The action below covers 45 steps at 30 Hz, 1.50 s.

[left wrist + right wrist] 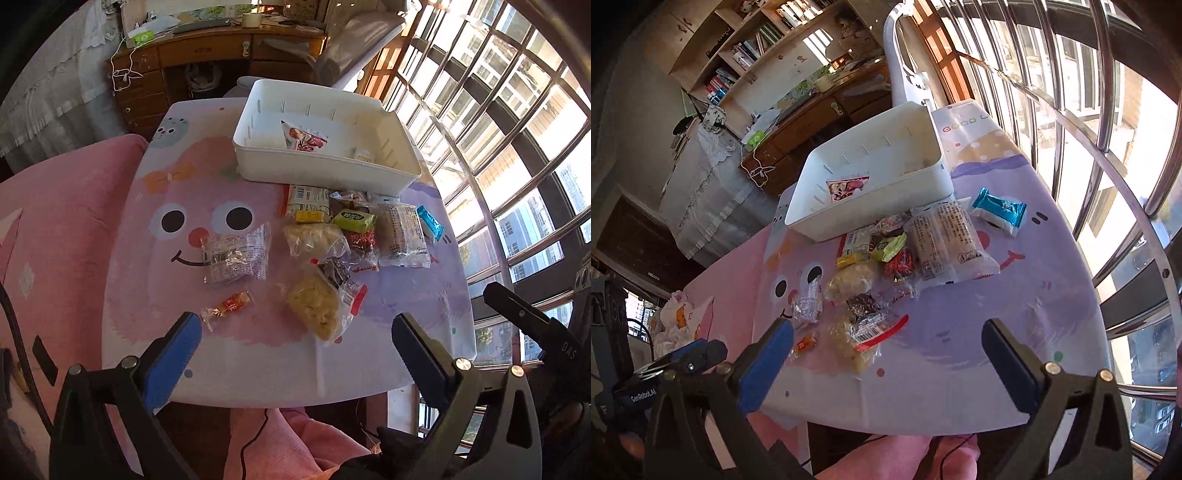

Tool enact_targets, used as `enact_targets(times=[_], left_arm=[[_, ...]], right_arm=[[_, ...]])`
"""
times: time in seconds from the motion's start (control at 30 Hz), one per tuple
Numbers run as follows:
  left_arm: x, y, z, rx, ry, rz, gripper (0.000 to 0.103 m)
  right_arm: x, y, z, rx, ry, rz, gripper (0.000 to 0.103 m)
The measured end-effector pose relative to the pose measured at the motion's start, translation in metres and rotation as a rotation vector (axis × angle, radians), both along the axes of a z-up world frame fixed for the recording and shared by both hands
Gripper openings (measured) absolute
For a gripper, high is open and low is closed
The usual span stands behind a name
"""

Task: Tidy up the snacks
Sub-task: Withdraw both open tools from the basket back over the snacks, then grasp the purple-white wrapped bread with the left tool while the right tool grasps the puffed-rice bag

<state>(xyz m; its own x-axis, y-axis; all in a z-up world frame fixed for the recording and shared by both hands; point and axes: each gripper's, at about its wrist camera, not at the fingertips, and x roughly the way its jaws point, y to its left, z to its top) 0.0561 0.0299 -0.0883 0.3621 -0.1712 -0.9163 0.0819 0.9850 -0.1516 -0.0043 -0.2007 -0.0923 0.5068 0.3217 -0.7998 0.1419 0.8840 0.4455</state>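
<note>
Orange candy (228,306) just ahead of wide-open left claw (295,332); right claw (886,332) agape too.

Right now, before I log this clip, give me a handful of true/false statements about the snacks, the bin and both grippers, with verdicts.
1. The white bin already holds a red-and-white snack packet. True.
2. The left gripper is clamped on a snack. False: its jaws stand wide open and hold nothing.
3. The blue wrapped bar lies inside the bin. False: it lies on the table, to the right of the pile.
4. The right gripper is open and empty. True.
5. A small orange candy lies on the table near the left gripper's blue finger pad. True.
</note>
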Motion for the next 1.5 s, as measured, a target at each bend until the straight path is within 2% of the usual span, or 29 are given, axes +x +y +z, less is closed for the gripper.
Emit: enact_targets(times=[0.2, 0.4, 0.57, 0.8, 1.17, 1.33, 1.5], left_arm=[[-0.003, 0.006, -0.013, 0.077, 0.015, -0.002, 0.102], [-0.004, 0.02, -0.026, 0.117, 0.035, -0.019, 0.102], [0.003, 0.032, -0.034, 0.142, 0.042, -0.052, 0.102], [0.027, 0.047, -0.043, 0.151, 0.037, -0.136, 0.102], [0.08, 0.057, -0.066, 0.167, 0.009, -0.397, 0.102], [0.091, 0.052, -0.079, 0.168, -0.071, -0.568, 0.102], [0.103, 0.049, -0.098, 0.134, -0.086, -0.69, 0.102]], right_arm=[[-0.011, 0.011, -0.022, 0.07, 0.068, 0.014, 0.102], [-0.012, 0.023, -0.043, 0.114, 0.133, 0.004, 0.102], [-0.01, 0.031, -0.059, 0.183, 0.205, -0.051, 0.102], [-0.005, 0.047, -0.074, 0.207, 0.272, -0.159, 0.102], [0.007, 0.088, -0.103, 0.225, 0.402, -0.391, 0.102], [0.011, 0.104, -0.117, 0.267, 0.454, -0.506, 0.102], [0.018, 0.114, -0.129, 0.31, 0.51, -0.631, 0.102]])
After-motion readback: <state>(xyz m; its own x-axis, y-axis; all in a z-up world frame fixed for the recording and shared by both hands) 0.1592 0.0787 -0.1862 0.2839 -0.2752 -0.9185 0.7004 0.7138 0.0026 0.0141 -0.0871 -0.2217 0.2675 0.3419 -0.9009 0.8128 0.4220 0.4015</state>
